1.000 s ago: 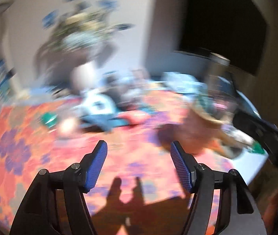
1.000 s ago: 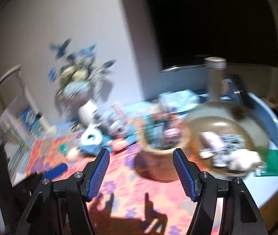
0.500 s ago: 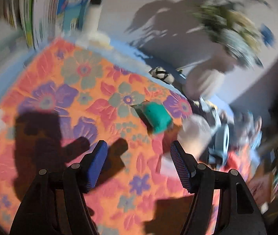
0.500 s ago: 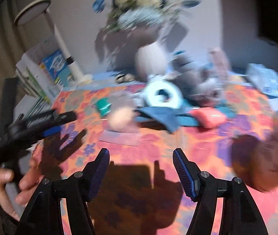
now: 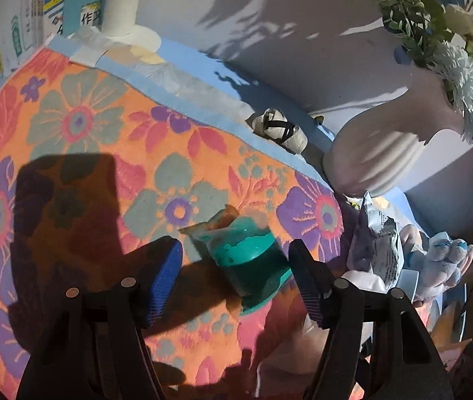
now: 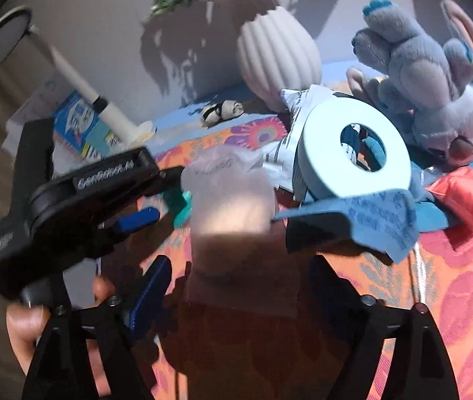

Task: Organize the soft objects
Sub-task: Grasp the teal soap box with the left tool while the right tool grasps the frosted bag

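Item: teal soft putty lump in clear wrap [image 5: 248, 260], on orange floral cloth [image 5: 79, 126], lay between open left gripper [image 5: 236, 280] jaws, ungrasped. Right gripper [image 6: 236, 286] jaws were opening around pale pink wrapped lump [image 6: 233, 200]. Sorting appeared barely begun. Left gripper's lettering was blurred.

The teal soft pouch [image 5: 246, 260] lies on the orange floral-patterned cloth [image 5: 79, 126] covering the tabletop. Behind it, the ribbed white ceramic vase [image 6: 278, 56] stands against the wall. The white tape ring [image 6: 353, 148] lies before the vase; the grey plush rabbit [image 6: 426, 80] lies right of the ring.
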Demonstrator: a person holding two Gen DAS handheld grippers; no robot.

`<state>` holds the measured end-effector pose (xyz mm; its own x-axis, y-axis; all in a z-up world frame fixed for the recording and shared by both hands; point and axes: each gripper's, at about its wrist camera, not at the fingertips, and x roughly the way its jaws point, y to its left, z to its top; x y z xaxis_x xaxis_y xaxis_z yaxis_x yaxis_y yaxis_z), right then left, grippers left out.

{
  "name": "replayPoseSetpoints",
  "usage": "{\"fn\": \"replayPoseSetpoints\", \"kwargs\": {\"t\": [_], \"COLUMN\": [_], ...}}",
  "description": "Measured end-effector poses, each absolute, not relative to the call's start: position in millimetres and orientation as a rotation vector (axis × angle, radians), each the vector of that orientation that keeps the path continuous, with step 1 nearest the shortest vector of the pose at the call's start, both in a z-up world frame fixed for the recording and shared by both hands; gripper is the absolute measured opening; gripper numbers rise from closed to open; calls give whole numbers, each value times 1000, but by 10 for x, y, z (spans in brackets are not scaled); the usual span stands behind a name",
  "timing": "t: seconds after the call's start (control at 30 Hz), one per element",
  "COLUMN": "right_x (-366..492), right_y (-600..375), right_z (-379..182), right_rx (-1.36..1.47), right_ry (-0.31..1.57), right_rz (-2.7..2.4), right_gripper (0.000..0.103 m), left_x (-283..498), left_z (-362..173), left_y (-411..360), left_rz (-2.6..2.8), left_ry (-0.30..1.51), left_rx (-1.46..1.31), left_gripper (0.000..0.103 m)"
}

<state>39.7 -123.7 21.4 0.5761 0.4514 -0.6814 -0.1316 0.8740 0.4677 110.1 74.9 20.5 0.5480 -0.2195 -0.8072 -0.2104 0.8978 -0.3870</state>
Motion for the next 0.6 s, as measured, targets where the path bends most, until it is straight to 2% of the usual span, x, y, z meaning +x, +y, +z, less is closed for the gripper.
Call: {"fn": "replayPoseSetpoints", "kwargs": {"t": [0.07,0.13,0.17,0.2,0.23,0.27,0.33,0.37,0.6], "right_x": [483,535,553,564,566,568,575,562,297], "right_y": [-1210,-1172,-1145,-1113,-1085,-1061,-1021,-1030,-900], "right_z": [197,213,223,226,223,212,192,194,246], "right_rx": [401,398,397,392,377,361,339,342,225], "right_ry": [904,892,879,868,865,865,859,852,806], "right_rz": [346,342,345,348,338,329,329,339,390], "right_gripper": [83,83,83,82,72,65,55,53,50], "left_x": [1115,1110,1105,1101,1098,1091,1064,1040,762], "left_z": [194,185,181,177,176,180,190,195,257], "left_y": [739,733,730,727,722,713,710,716,852], "left_rz": [-5,-10,-19,-31,-40,-43,-50,-51,-59], "left_ry": [990,980,973,970,969,967,962,961,940], "left_rx": [-465,-455,-455,-459,-460,-453,-447,-447,-485], "left_gripper": [62,57,50,47,47,42,41,41,40]}}
